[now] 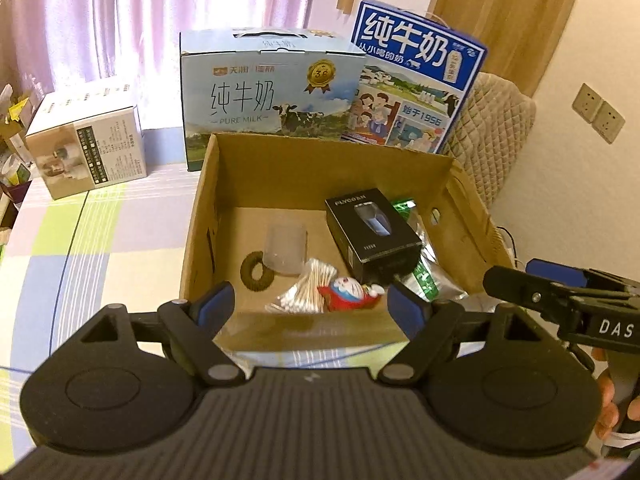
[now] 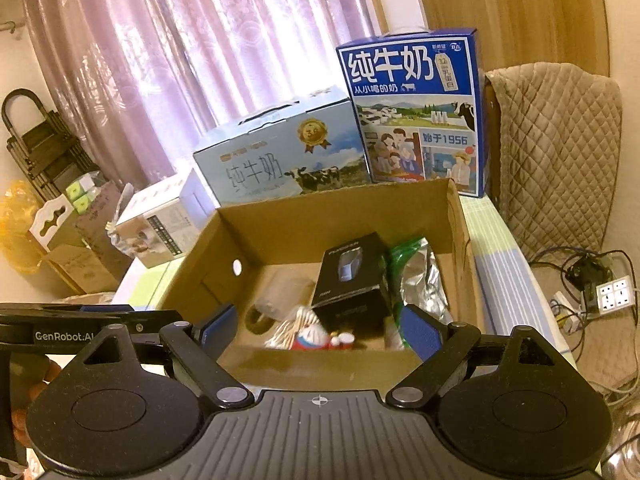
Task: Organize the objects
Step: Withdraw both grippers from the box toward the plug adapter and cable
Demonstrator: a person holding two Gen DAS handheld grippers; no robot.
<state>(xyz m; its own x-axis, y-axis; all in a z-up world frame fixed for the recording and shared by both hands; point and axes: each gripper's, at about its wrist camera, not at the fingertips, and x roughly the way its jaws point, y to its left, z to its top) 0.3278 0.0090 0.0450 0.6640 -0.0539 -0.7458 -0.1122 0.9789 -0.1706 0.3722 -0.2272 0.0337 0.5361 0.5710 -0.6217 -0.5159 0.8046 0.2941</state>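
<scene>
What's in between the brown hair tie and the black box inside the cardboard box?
A clear plastic cup lies between the hair tie and the black box; the left wrist view shows it best.

My left tongs (image 1: 310, 304) are matte black plastic: a ribbed central body flanked by two round housings with raised discs, and angled link arms joined by silver pins. Each finger ends in a blue pad (image 1: 214, 306). My right tongs (image 2: 320, 330) look the same, with a small white crosshair mark on the ribbed body. White lettering marks their sides: "DAS" on the right one, "GenRobot.AI" on the left. My fingers (image 1: 606, 394) wrap a dark handle.
</scene>
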